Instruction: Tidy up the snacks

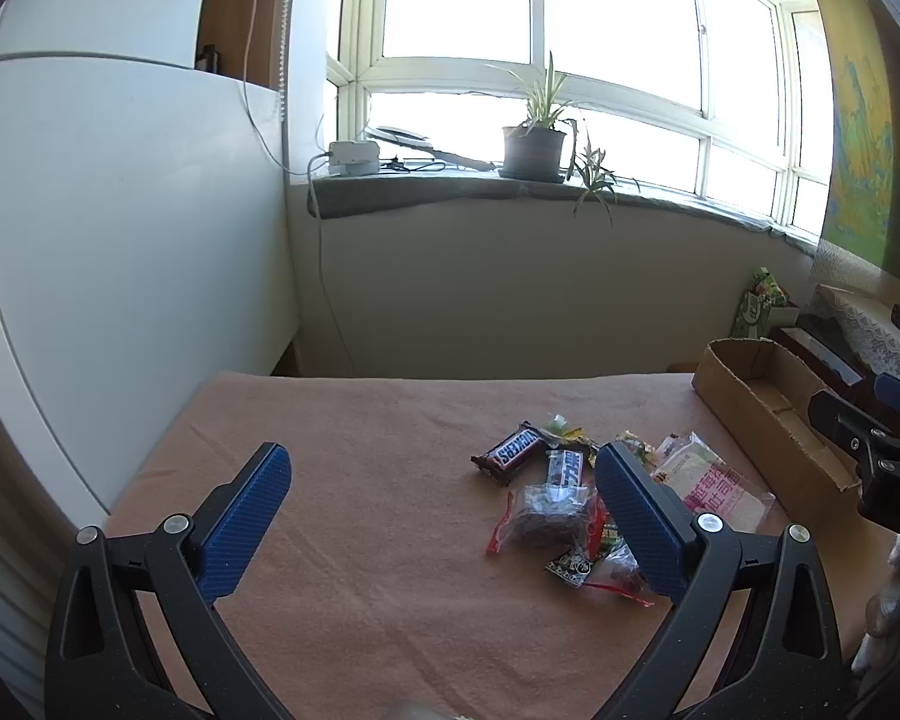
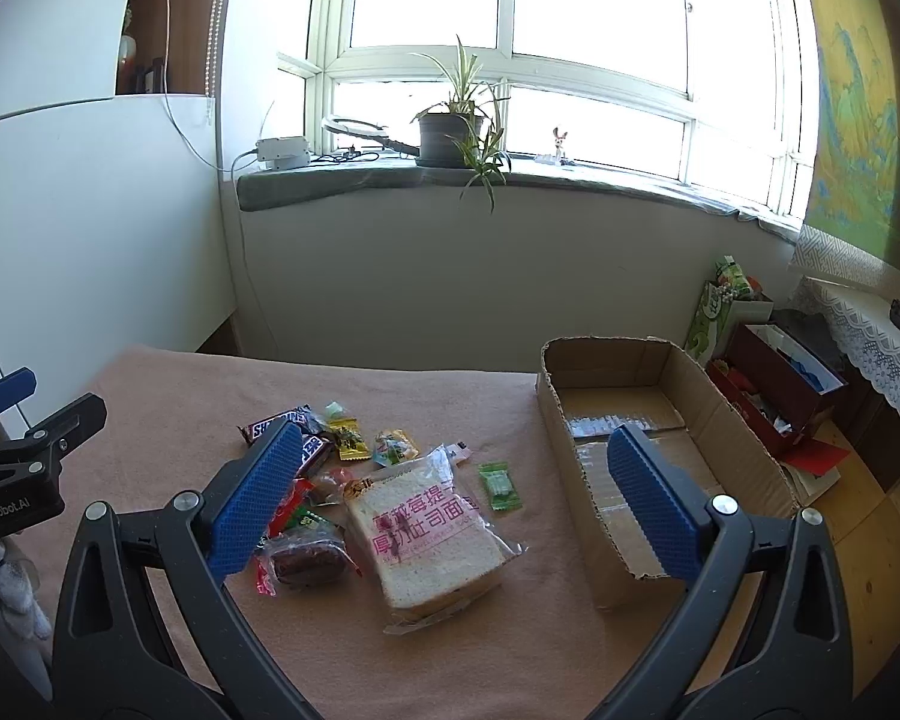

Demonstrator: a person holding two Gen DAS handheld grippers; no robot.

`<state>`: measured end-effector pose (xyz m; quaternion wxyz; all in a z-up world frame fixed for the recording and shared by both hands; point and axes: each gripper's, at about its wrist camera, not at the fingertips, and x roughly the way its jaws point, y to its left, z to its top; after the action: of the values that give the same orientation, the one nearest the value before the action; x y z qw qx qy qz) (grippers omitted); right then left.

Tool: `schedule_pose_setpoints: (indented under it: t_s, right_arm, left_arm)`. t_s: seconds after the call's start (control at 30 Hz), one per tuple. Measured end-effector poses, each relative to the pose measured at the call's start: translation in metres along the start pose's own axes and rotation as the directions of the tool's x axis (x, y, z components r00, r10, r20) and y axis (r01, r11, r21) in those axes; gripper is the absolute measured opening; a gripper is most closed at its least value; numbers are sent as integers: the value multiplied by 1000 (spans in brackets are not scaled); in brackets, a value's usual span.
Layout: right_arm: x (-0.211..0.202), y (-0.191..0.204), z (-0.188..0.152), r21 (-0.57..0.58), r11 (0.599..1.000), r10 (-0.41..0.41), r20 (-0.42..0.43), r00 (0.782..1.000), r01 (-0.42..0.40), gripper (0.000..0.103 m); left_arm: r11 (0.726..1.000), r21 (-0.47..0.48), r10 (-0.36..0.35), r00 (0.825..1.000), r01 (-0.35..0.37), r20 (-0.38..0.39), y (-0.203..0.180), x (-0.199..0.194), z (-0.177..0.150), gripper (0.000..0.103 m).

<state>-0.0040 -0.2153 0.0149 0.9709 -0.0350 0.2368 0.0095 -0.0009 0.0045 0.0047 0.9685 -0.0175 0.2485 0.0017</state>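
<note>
A loose heap of snacks lies on the pink cloth (image 2: pixel 426 672) covering the table, just left of an open cardboard box (image 2: pixel 576 438) that stands at the table's right side. Biggest in the heap is the bread (image 2: pixel 432 534), a sliced white loaf in a clear bag with pink Chinese print, lying flat at the near right of the pile. Left of it sits a brown cake (image 2: pixel 306 561) in a clear wrapper with red ends. Further back a Snickers bar (image 1: pixel 510 453) lies in its brown wrapper, a second bar (image 1: pixel 564 468) just beside it, then a yellow sachet (image 2: pixel 349 438) and a small mixed-colour candy (image 2: pixel 395 447). A green candy (image 2: pixel 500 485) lies apart, between bread and box.

The left gripper (image 1: pixel 441 492) hovers over the cloth with its blue pads spread wide, holding nothing. The right gripper (image 2: pixel 453 468) hangs above the heap, likewise spread and empty, its right finger over the box
</note>
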Motion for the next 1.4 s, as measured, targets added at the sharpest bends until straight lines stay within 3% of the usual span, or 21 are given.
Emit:
schedule_pose_setpoints:
  t_s: [1.4]
  right_arm:
    - [0,2,0,-7,1000,6,-2,1000,-6,103]
  left_arm:
    - [1000,-10,-2,1000,3,12,3,-1,-2,101]
